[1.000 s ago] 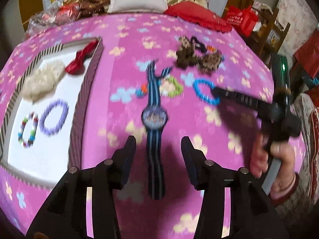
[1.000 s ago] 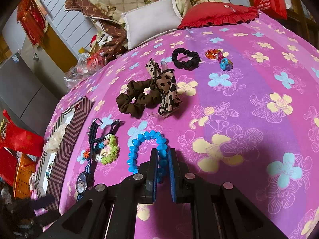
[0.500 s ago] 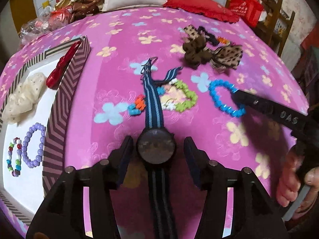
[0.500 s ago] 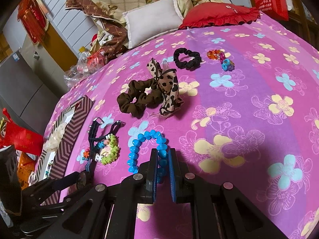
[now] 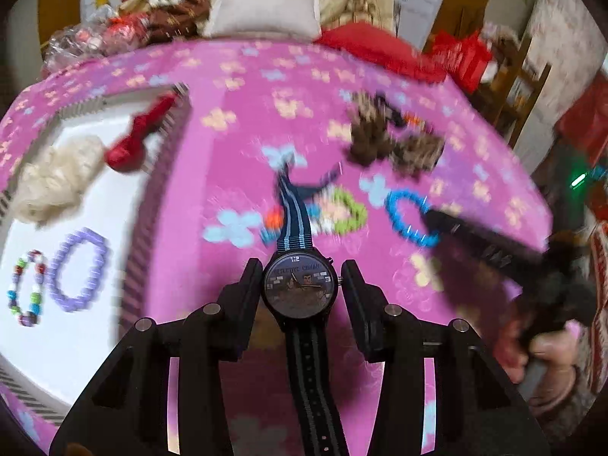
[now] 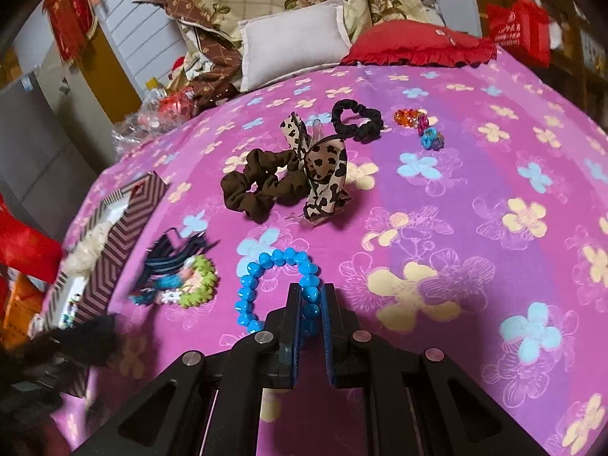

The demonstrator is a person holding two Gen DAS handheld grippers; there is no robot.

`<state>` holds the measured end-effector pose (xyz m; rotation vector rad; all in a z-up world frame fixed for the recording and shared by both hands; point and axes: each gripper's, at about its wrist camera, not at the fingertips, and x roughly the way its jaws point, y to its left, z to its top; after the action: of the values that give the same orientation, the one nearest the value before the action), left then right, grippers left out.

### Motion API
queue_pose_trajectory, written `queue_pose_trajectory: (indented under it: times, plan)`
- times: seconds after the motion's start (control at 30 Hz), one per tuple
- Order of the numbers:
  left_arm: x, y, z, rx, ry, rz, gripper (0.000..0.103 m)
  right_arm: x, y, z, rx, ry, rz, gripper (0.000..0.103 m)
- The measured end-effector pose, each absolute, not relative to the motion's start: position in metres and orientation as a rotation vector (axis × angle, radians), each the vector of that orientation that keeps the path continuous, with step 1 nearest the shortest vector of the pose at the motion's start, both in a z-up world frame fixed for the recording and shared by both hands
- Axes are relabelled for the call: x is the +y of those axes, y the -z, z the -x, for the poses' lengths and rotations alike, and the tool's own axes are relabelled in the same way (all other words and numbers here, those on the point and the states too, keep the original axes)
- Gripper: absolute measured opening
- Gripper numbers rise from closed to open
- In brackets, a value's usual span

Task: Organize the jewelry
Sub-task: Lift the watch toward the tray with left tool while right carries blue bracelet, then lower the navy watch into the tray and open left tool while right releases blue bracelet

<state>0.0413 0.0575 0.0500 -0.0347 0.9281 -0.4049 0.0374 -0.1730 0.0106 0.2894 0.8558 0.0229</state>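
The watch (image 5: 300, 290) is lying face up on the pink flowered bedspread (image 5: 235, 121), its striped strap running away from you and back toward you, and you are bracketing its round case with your left hand-held gripper (image 5: 301, 285): the jaws are standing apart, one at each side of the case, the left one at its edge and the right one with a small gap showing, so nothing is gripped there yet. Judging by this, you are working the pick-up step for the watch, and the next move is calling for a squeeze on the case, then a lift clear of the green bead bracelet (image 5: 347, 211) that the far strap is lying against. The box (image 5: 159, 205) with the white floor, just to the left, is already holding a purple bracelet (image 5: 78, 269), a mixed bead bracelet (image 5: 24, 290), a cream scrunchie (image 5: 57, 178) and a red bow (image 5: 142, 138), so it looks like the destination. Your right hand-held gripper (image 6: 311, 292) is sitting with its jaws nearly closed on the near side of the blue bead bracelet (image 6: 279, 287), beads pinched between them; the bracelet is resting on the bedspread. Farther off, a brown scrunchie (image 6: 262, 186), a leopard bow (image 6: 323, 167) and a black scrunchie (image 6: 355, 119) are waiting.
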Motion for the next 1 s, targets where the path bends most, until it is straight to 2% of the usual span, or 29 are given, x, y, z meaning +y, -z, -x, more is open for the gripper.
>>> queue_pose_trajectory:
  times: [0.17,0.3,0.43,0.67,1.0]
  plan:
    - [0.11,-0.094,-0.03,0.804,0.395,0.11,0.042,-0.165,-0.023,-0.037,0.89,0.043,-0.251,0.009]
    - [0.167,-0.121,-0.028,0.701,0.31,0.171,0.042,-0.154,-0.06,-0.036,0.859,0.052,-0.24,0.009]
    - [0.214,-0.133,-0.038,0.676,0.238,0.234,0.042,-0.125,-0.098,-0.035,0.818,0.03,-0.176,0.009]
    - [0.275,-0.13,-0.064,0.668,0.103,0.279,0.042,-0.045,-0.142,-0.035,0.777,-0.09,-0.075,0.009]
    - [0.32,-0.103,-0.097,0.731,0.093,0.377,0.042,0.073,-0.152,-0.074,0.845,-0.239,0.08,0.009]
